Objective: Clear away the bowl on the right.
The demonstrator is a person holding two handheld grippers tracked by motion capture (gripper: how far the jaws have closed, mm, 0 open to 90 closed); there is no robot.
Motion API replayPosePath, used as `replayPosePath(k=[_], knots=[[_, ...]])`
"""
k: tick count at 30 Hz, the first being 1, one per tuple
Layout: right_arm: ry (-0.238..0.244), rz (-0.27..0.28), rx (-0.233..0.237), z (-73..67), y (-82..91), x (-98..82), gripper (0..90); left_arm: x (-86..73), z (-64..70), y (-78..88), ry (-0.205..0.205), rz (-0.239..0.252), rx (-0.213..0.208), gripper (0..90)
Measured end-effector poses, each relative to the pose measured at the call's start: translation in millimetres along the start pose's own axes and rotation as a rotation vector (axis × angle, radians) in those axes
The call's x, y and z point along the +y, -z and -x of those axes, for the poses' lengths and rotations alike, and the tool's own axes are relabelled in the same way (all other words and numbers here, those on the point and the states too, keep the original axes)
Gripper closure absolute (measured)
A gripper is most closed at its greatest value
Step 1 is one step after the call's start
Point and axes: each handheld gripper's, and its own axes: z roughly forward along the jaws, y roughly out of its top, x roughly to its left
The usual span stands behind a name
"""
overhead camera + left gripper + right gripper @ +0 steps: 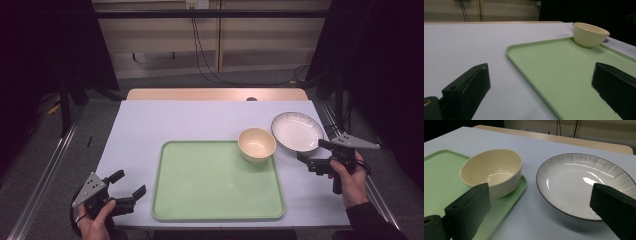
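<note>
With jaws spread and empty, the right gripper (311, 153) hovers near the desk's right edge beside the white dark-rimmed plate (297, 131), while the cream ceramic bowl (256, 144) sits in the green plastic tray's (200, 200) far right corner.

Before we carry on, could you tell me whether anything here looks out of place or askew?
Only the bowl: it sits on the tray's far right corner, overhanging the raised rim, so it tilts. The plate lies flat on the table, nothing spilled or damaged.
</note>
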Motion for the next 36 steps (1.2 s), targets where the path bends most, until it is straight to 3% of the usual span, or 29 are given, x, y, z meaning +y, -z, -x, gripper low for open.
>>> replayPosePath(k=[11, 26, 36], knots=[[-0.013, 0.031, 0.008, -13.4, 22.1, -14.6, 2.7, -0.1, 0.0, 0.9, 0.004, 0.010, 0.009, 2.0], [-0.028, 0.041, 0.012, -21.5, 41.5, -34.5, 2.6, 0.0, 0.6, 1.8, 0.008, 0.019, 0.015, 2.0], [-0.006, -0.013, 0.005, -28.7, 43.0, -51.9, 2.6, 0.8, 0.9, 3.8, -0.003, 0.025, 0.020, 2.1]])
